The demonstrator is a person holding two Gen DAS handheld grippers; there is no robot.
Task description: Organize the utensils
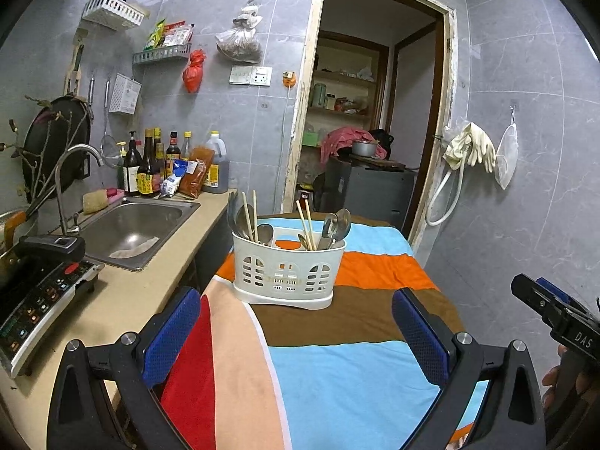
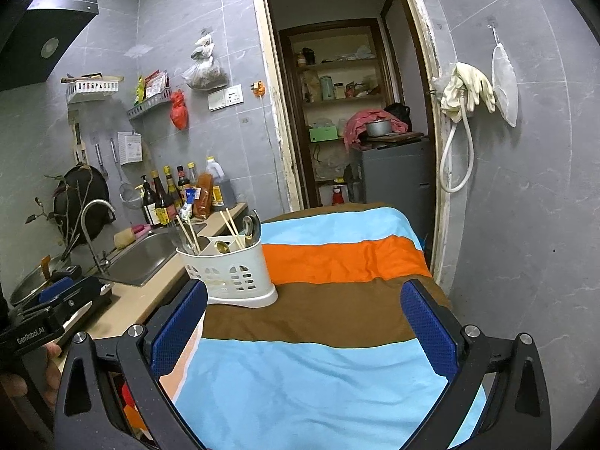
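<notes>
A white plastic utensil caddy (image 1: 285, 273) stands on the striped cloth, holding chopsticks (image 1: 305, 228), spoons (image 1: 264, 232) and other metal utensils in its compartments. It shows at centre-left in the right wrist view (image 2: 232, 273). My left gripper (image 1: 296, 333) is open and empty, hovering just in front of the caddy. My right gripper (image 2: 303, 322) is open and empty, to the right of the caddy and a little back from it. Each gripper shows at the edge of the other's view.
The table carries a striped cloth (image 1: 337, 367) in blue, brown and orange. A counter with a steel sink (image 1: 131, 232), faucet, sauce bottles (image 1: 150, 172) and an induction cooker (image 1: 41, 300) runs along the left. A doorway (image 1: 371, 142) lies behind; a tiled wall stands on the right.
</notes>
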